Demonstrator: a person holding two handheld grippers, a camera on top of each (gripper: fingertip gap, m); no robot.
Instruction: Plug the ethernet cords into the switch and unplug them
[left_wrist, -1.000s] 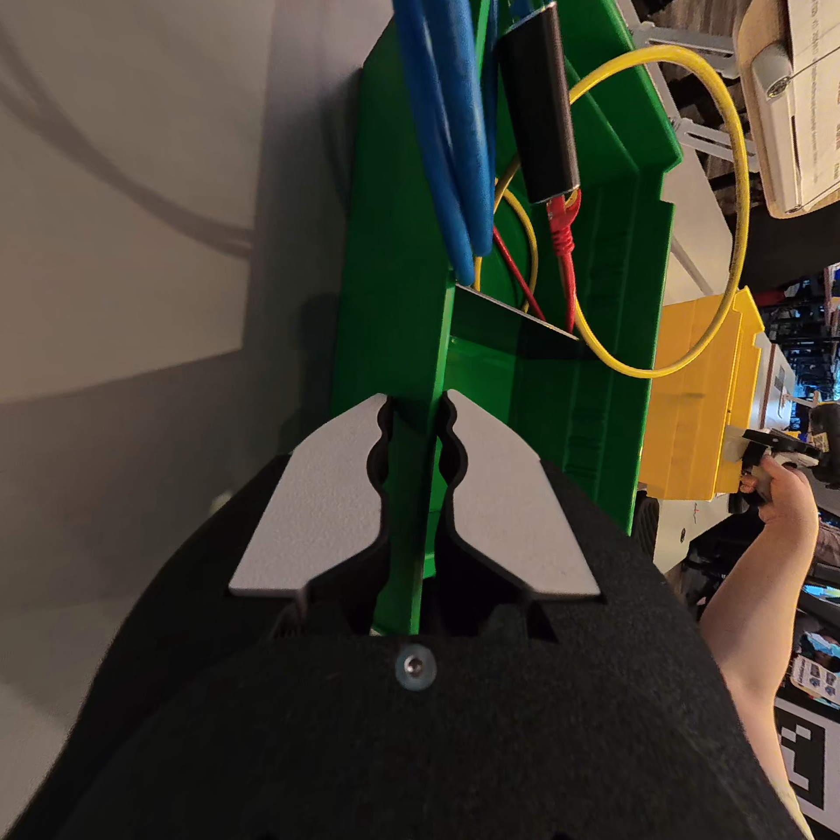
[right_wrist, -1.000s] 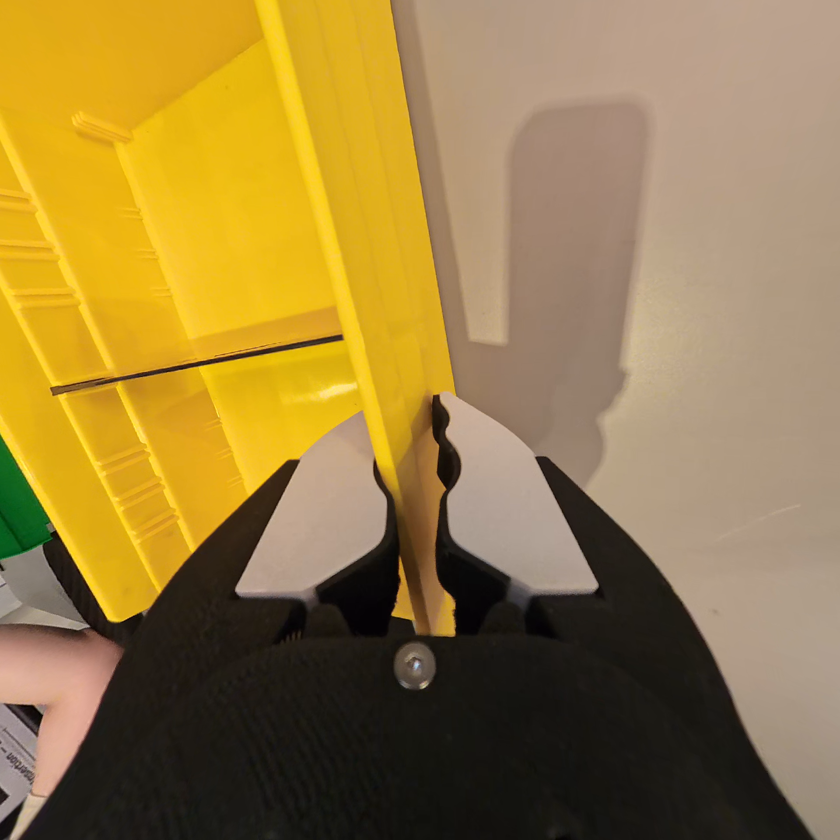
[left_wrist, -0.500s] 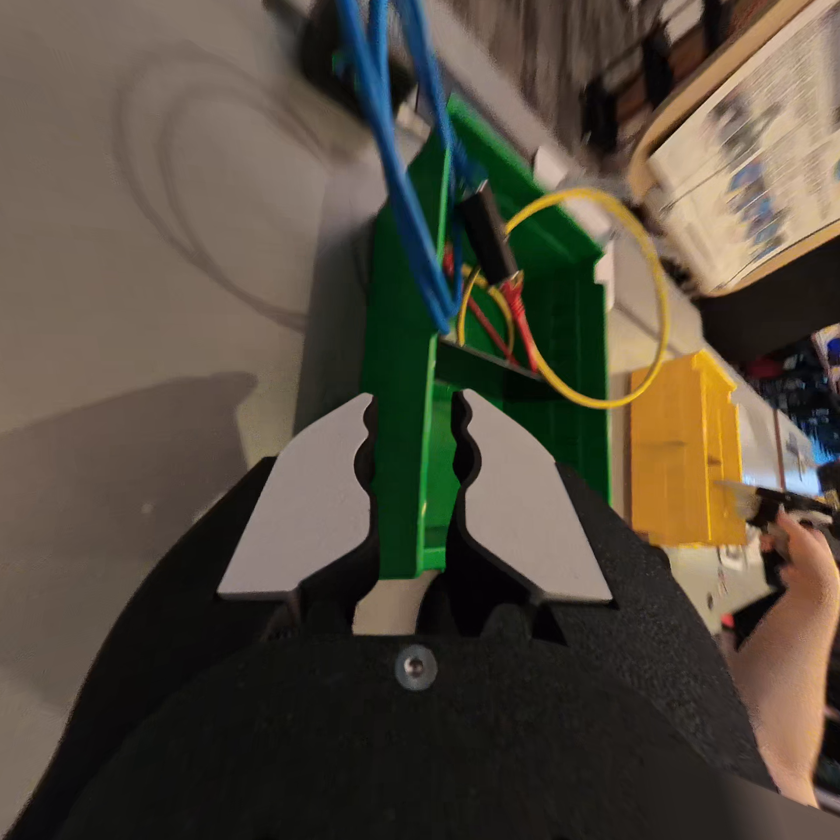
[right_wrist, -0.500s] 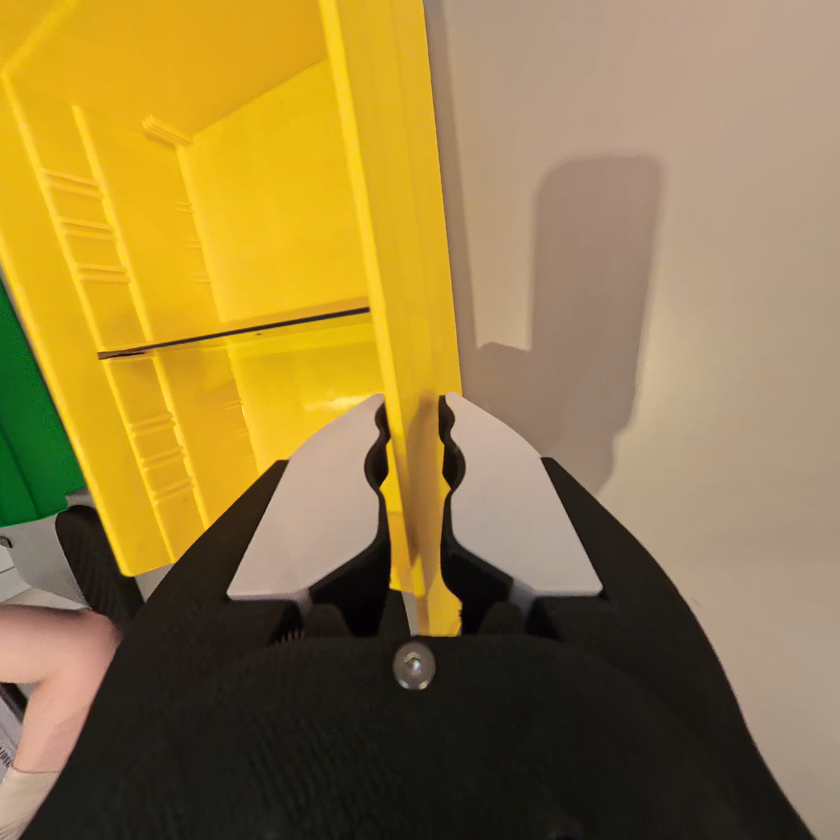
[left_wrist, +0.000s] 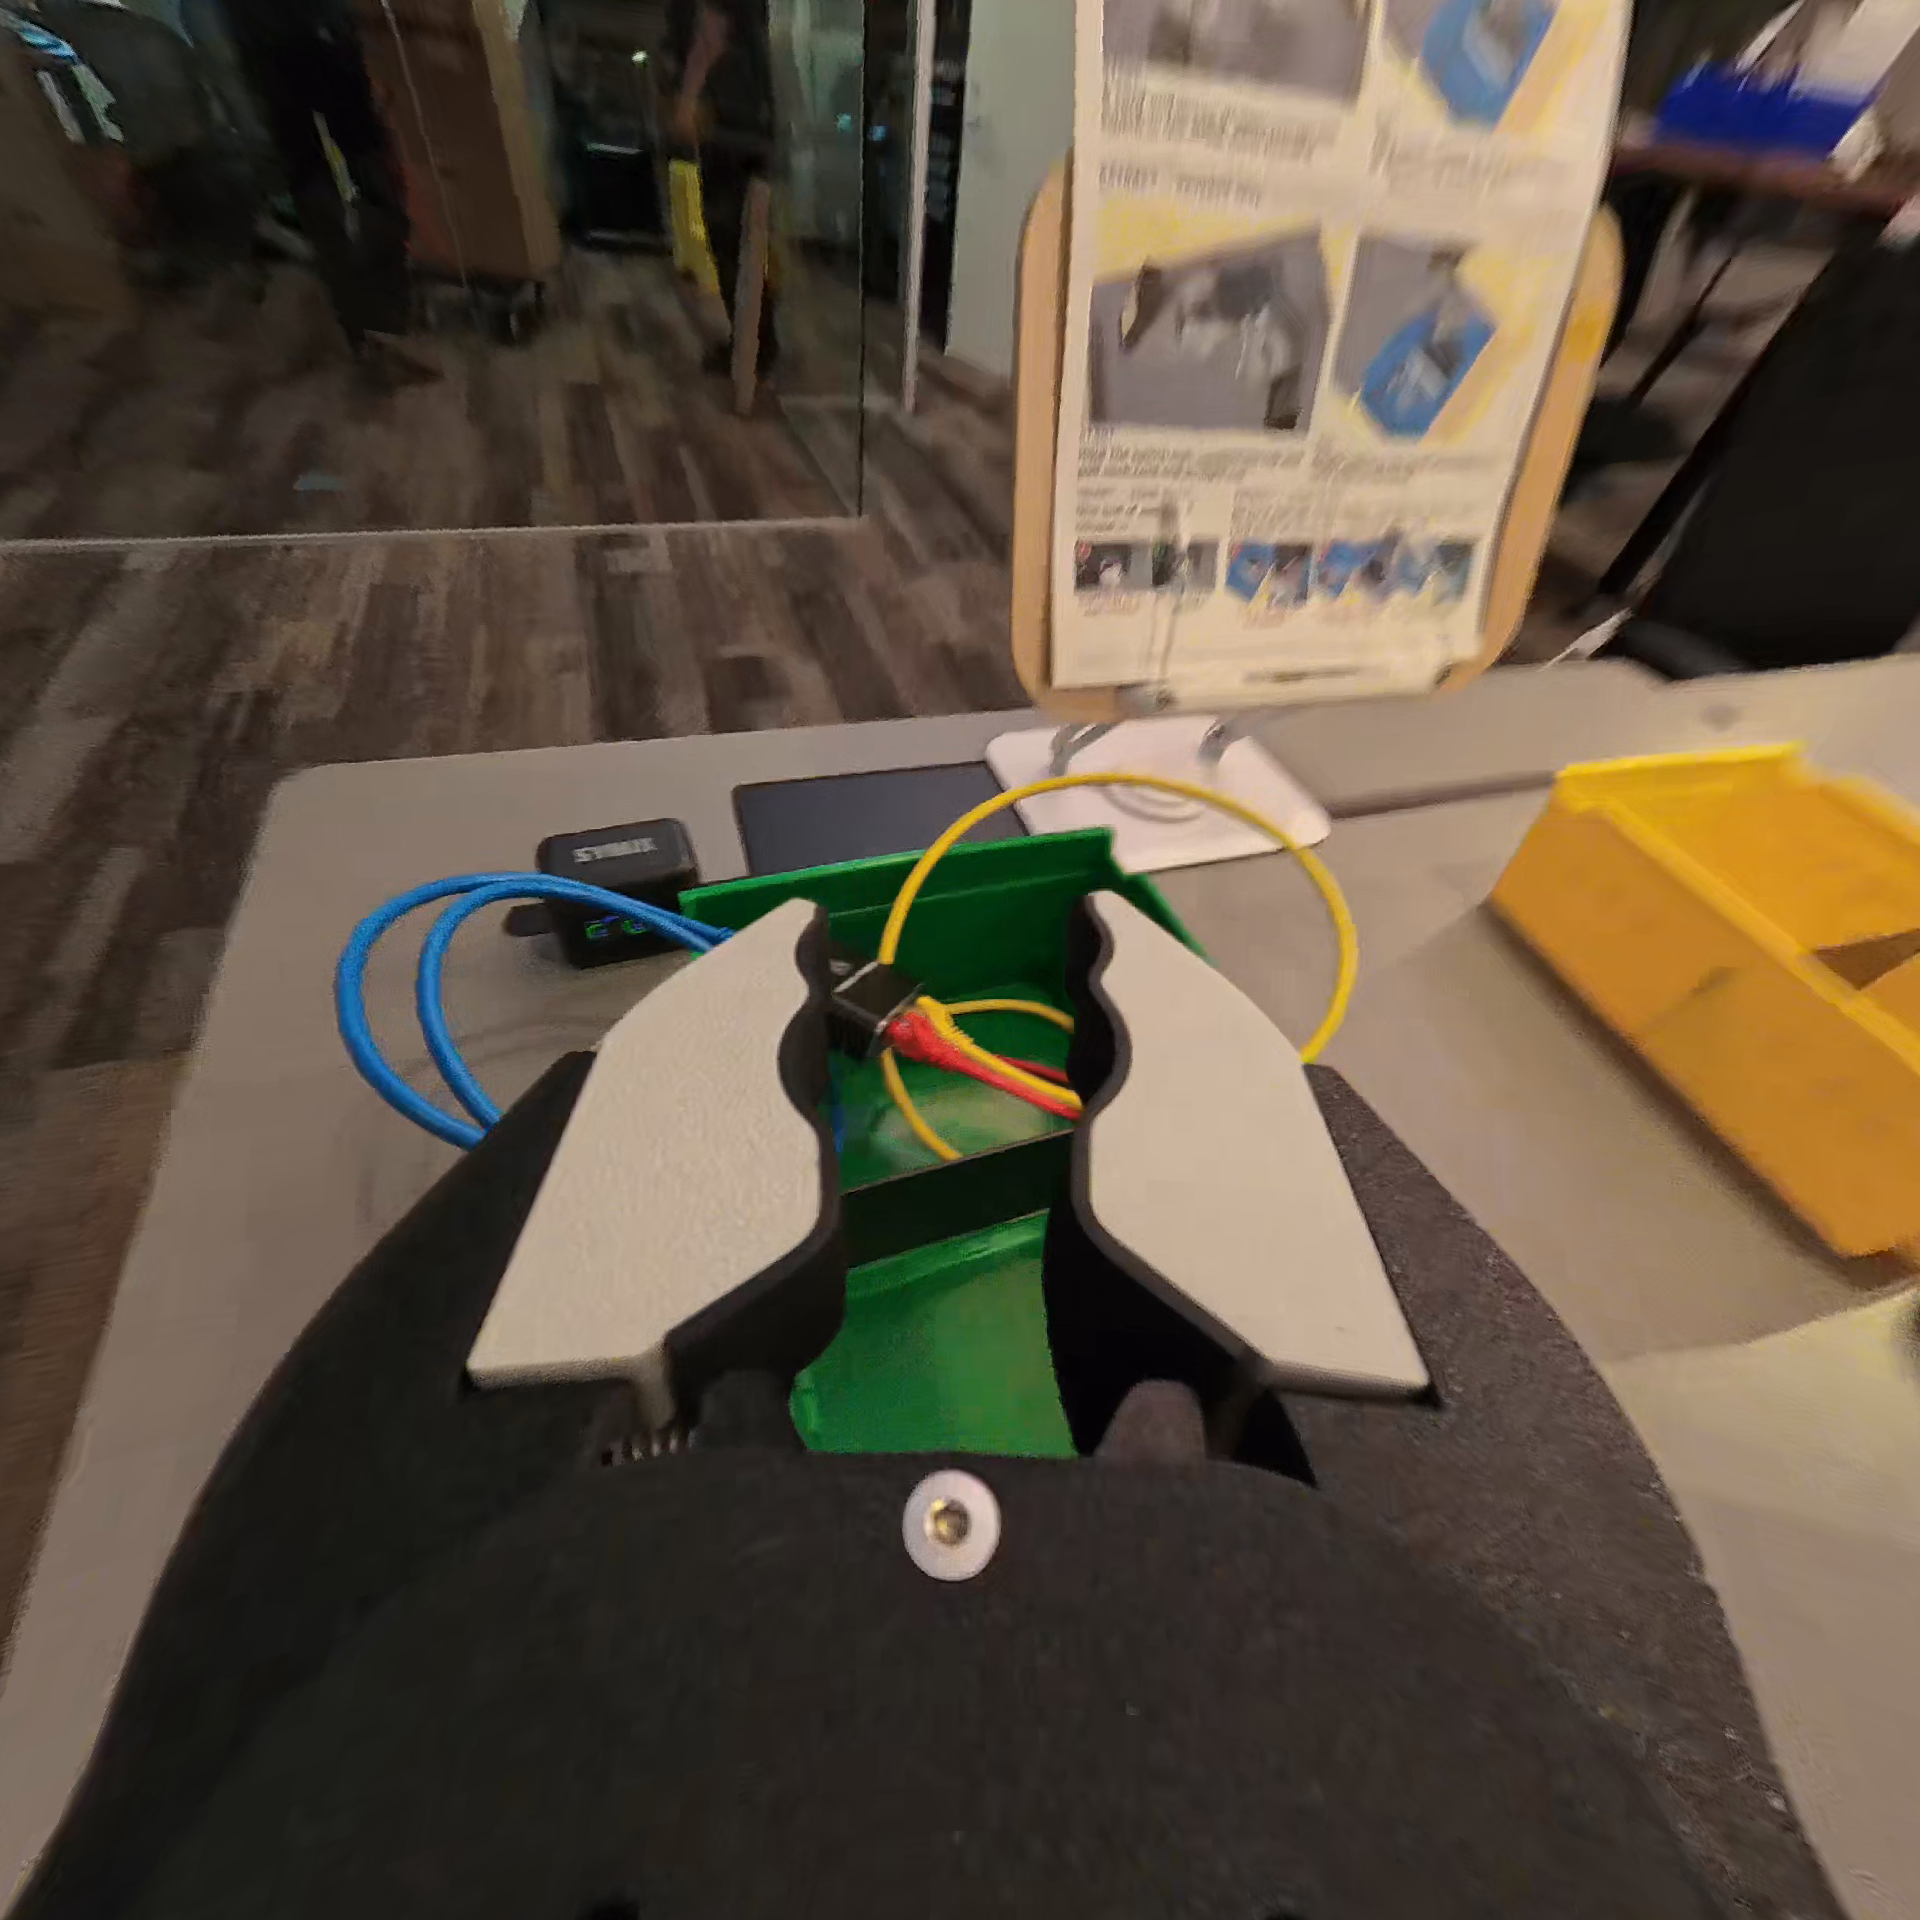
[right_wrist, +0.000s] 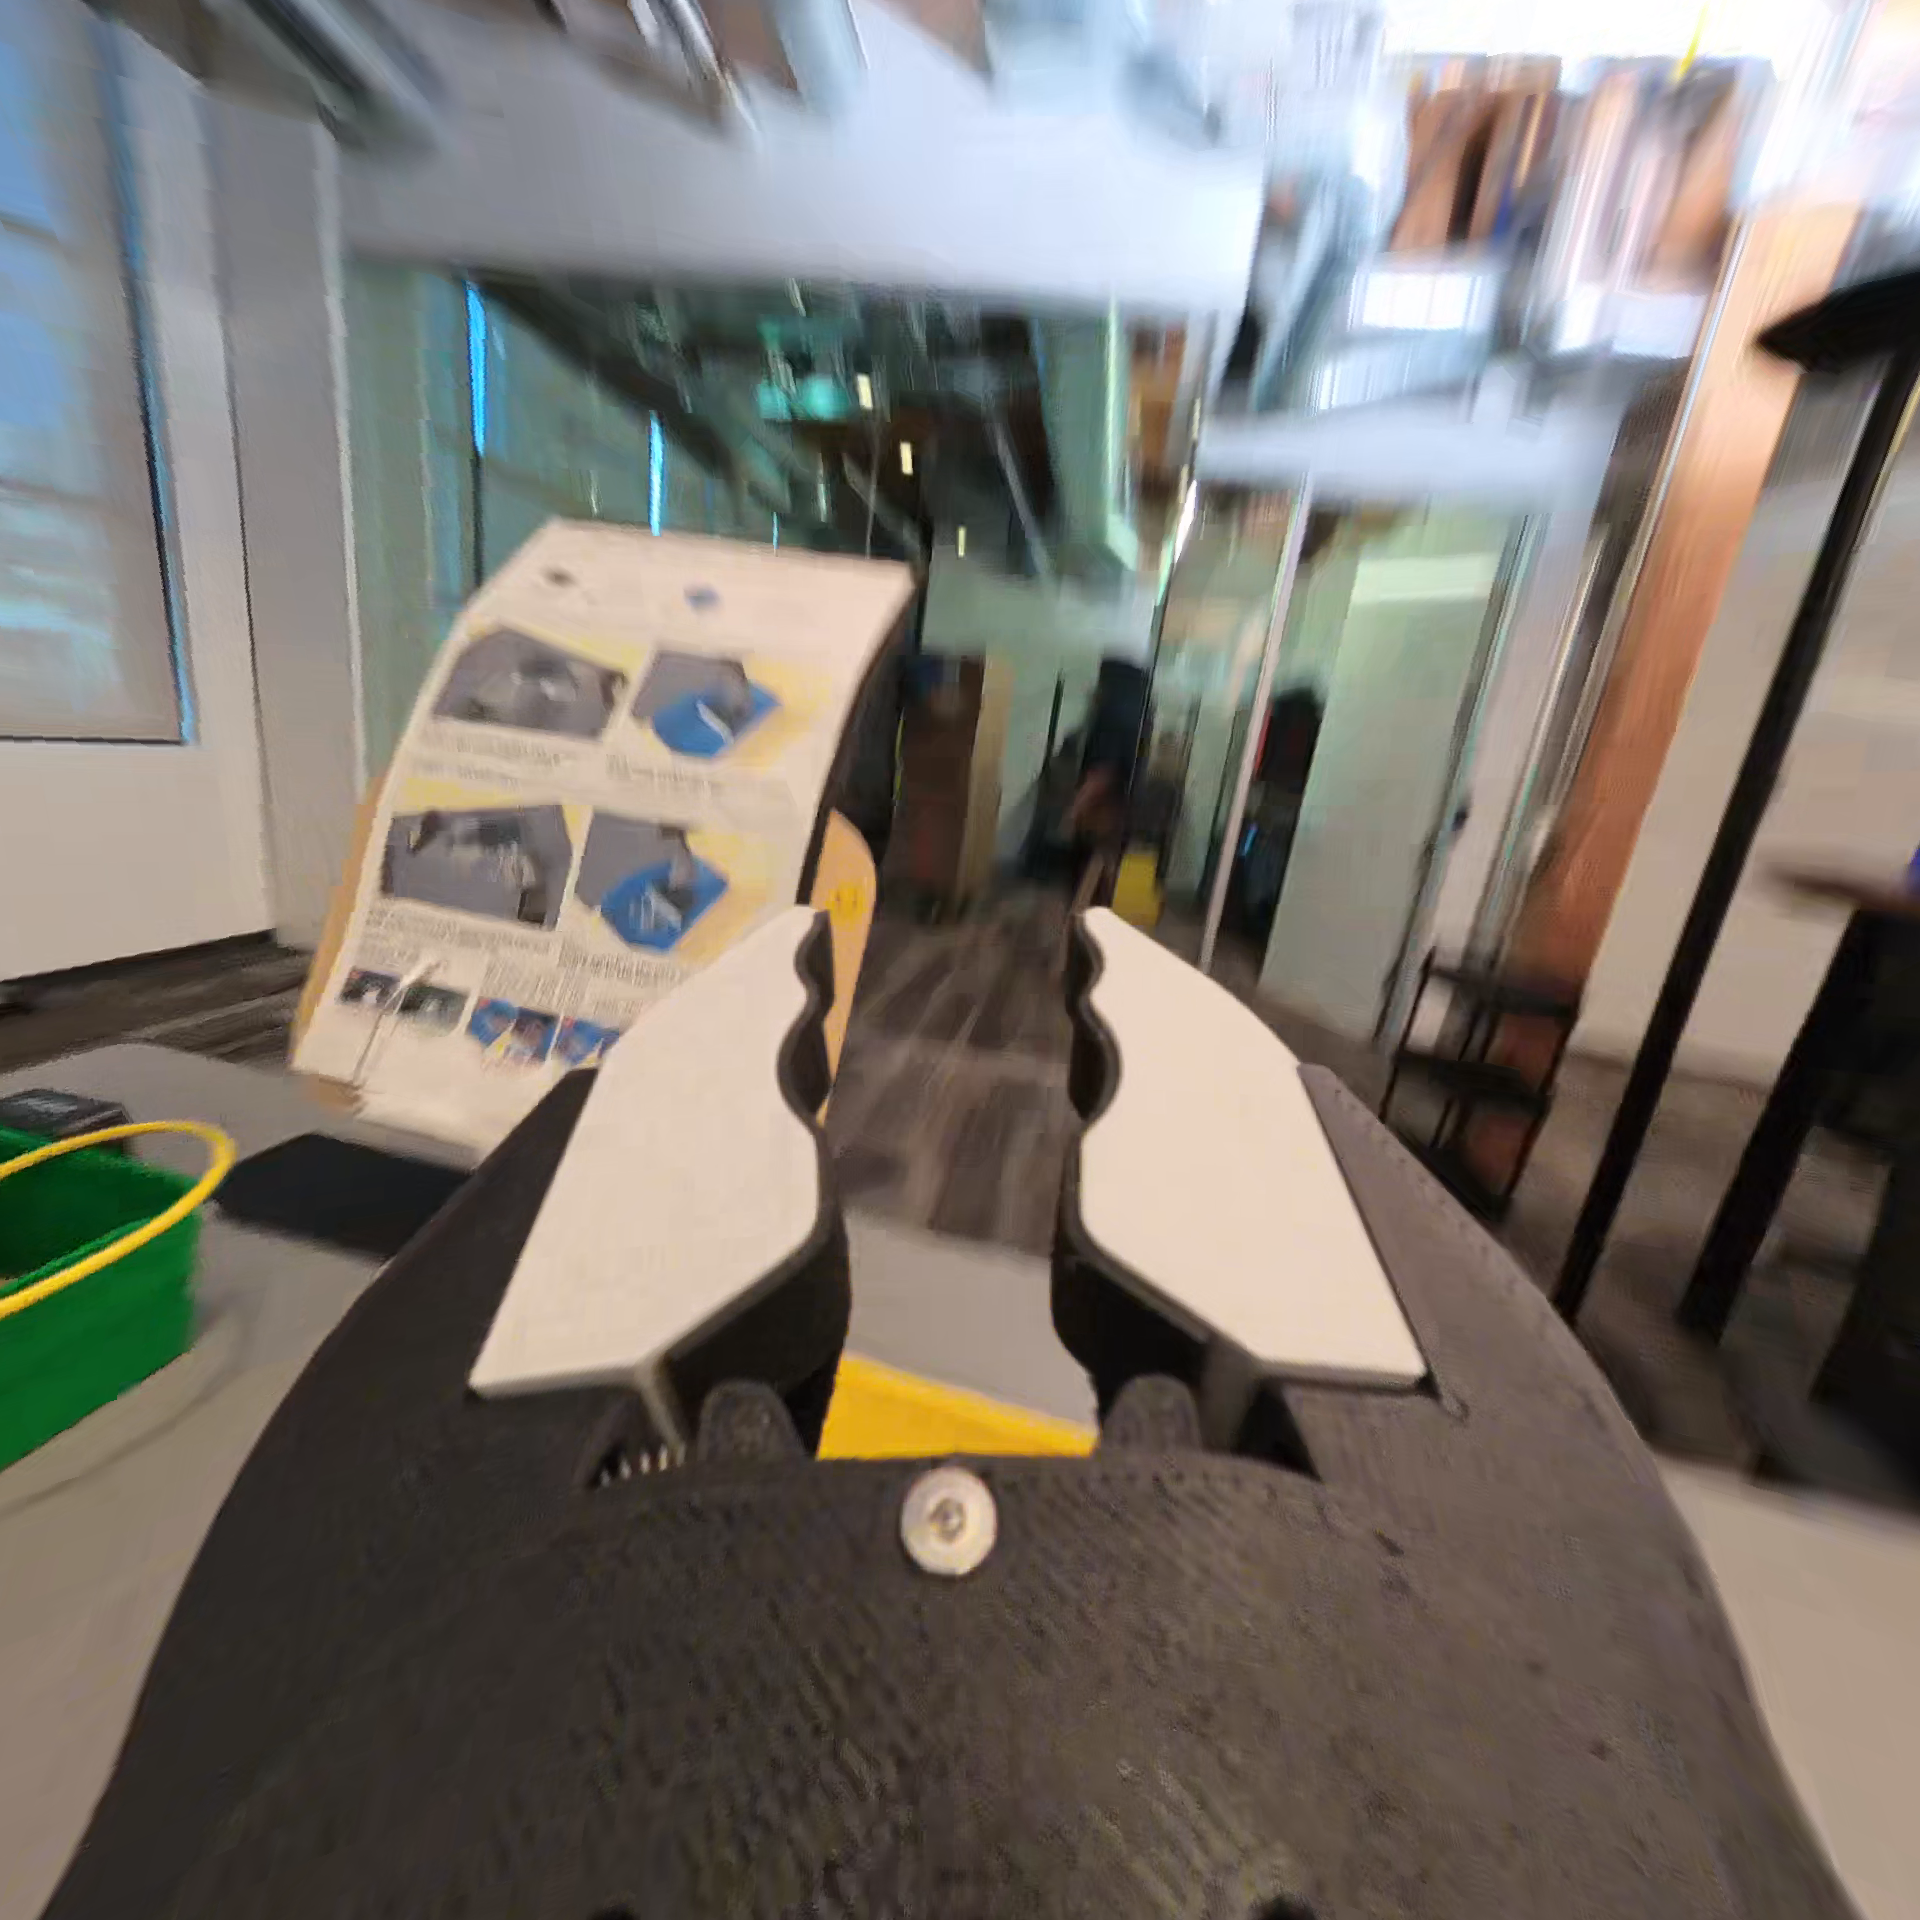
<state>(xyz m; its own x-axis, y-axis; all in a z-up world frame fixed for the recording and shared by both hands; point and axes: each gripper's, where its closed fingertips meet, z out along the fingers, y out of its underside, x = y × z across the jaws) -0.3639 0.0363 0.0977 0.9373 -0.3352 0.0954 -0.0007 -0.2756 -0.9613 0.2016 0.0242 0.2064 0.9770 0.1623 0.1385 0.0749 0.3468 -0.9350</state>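
Grey table (bearing bins, stand).

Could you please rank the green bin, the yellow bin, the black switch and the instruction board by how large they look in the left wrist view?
1. Instruction board, largest.
2. Yellow bin and green bin: alike in extent; the green one is partly hidden and the yellow one cut off, so I won't rank them.
3. Black switch, smallest.

At the centre of the left wrist view we see a glossy green plastic bin holding smooth, rubbery-looking yellow, red and blue cords. At right, the yellow bin looks like smooth plastic. Our gripper fingers have matt, finely grained grey faces; the table is matt grey.
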